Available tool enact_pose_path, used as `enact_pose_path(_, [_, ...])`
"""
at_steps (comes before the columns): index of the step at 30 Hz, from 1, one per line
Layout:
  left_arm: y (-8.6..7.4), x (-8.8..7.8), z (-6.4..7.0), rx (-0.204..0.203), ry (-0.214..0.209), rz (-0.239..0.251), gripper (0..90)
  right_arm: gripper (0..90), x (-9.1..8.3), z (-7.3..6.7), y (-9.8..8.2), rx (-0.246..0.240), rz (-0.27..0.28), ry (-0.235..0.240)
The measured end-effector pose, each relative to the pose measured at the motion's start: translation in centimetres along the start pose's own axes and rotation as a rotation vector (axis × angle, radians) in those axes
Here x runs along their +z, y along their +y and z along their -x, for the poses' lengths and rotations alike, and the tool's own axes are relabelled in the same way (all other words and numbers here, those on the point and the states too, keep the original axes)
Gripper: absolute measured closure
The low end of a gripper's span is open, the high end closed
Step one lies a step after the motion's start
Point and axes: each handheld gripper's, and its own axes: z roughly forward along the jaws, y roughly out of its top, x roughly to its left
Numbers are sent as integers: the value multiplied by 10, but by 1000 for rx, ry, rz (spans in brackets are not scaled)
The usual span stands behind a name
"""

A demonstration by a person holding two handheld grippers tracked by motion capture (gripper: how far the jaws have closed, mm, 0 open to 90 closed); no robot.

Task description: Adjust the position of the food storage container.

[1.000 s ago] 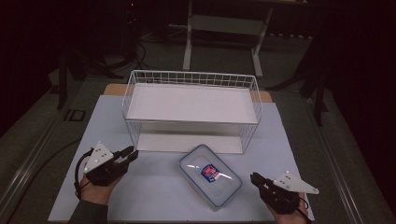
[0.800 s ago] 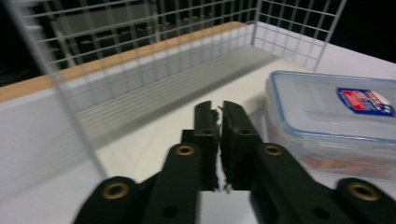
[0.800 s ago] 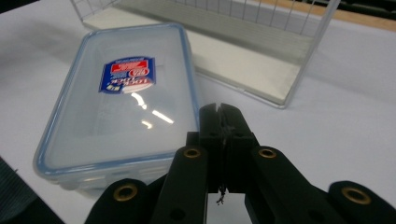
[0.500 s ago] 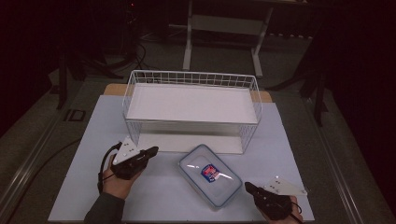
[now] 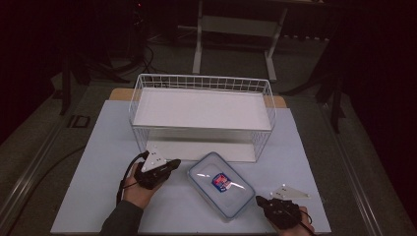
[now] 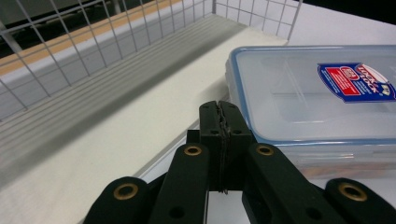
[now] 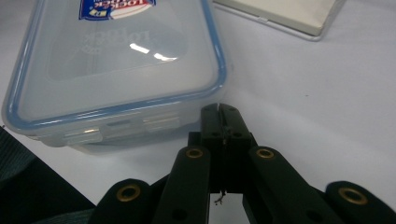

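Your left tool point(image 5: 169, 164) moved right, closer to the lidded box point(image 5: 220, 189); your right tool point(image 5: 261, 201) neared its other end. Both were clenched, empty. Nothing was lifted yet; the wire basket point(image 5: 201, 83) stood empty.

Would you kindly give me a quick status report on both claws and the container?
Left claw shut, empty. Right claw shut, empty. Clear blue-rimmed plastic container lidded, between them, untouched. White wire basket behind it.
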Motion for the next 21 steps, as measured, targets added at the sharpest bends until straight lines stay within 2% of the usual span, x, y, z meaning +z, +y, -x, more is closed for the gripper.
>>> enact_pose_path(2, [-1, 1, 0, 1, -2, -7, 888, 899, 3, -2, 1, -15, -17, -26])
enact_pose_path(7, [-3, 8, -1, 6, -5, -32, 888, 899, 7, 3, 4, 15, -22, -27])
enact_pose_path(14, [-4, 20, -2, 13, -9, -64, 888, 898, 17, 1, 10, 0, -34, -25])
enact_pose_path(18, [-5, 25, -4, 10, -6, -71, 888, 898, 9, -4, 6, 17, -26, -9])
enact_pose_path(21, [-3, 29, -5, 9, -7, -72, 888, 898, 0, -14, 3, -7, -14, 0])
